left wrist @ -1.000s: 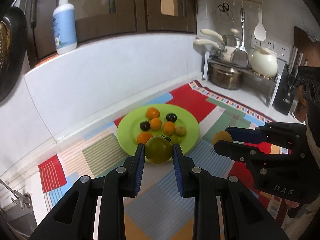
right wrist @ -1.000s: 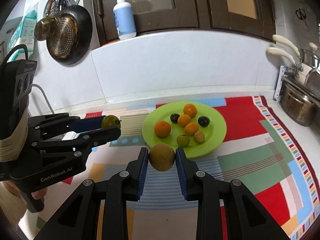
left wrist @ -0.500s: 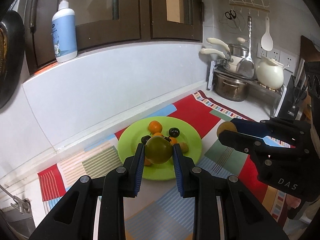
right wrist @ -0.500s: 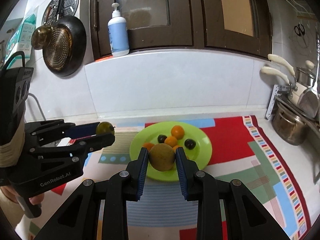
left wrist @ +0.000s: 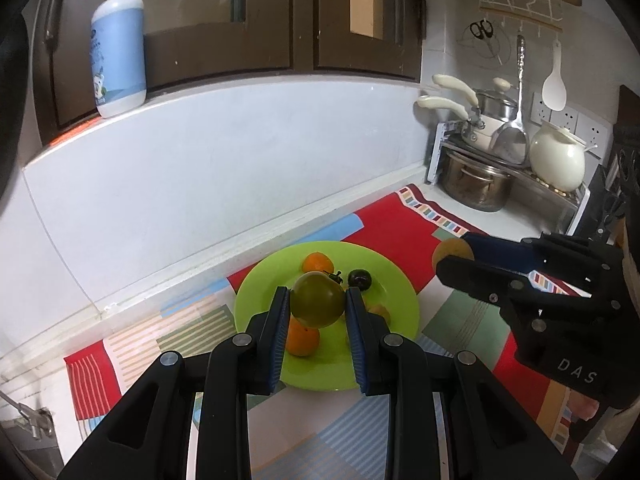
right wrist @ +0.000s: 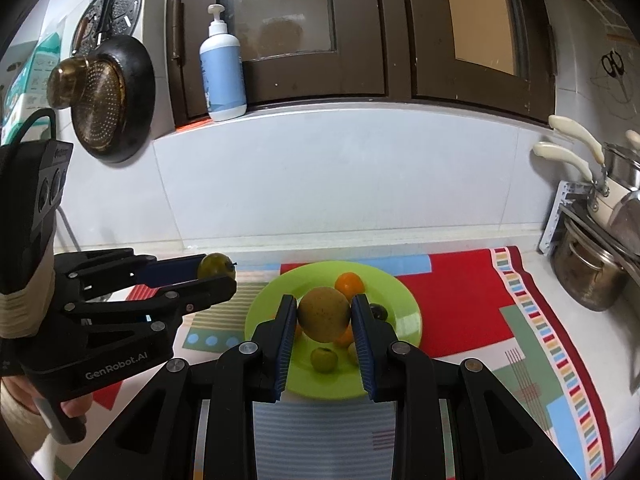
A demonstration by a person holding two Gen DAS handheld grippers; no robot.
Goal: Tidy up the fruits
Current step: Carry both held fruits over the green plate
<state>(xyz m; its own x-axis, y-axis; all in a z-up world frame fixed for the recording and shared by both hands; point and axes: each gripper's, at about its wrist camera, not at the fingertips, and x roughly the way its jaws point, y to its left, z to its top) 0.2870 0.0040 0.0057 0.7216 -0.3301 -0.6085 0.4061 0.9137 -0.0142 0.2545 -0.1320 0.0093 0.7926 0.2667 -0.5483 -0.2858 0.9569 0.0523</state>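
Left gripper: raised, fingers clamped on green fruit. Right gripper: alongside, level, fingers clamped on yellow-brown fruit.

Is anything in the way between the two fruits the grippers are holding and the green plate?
Nothing visible blocks the way. The left gripper holds a green fruit and the right gripper a yellow-brown fruit, both in the air near the green plate. But the plate already carries small fruits, so free spots are few.
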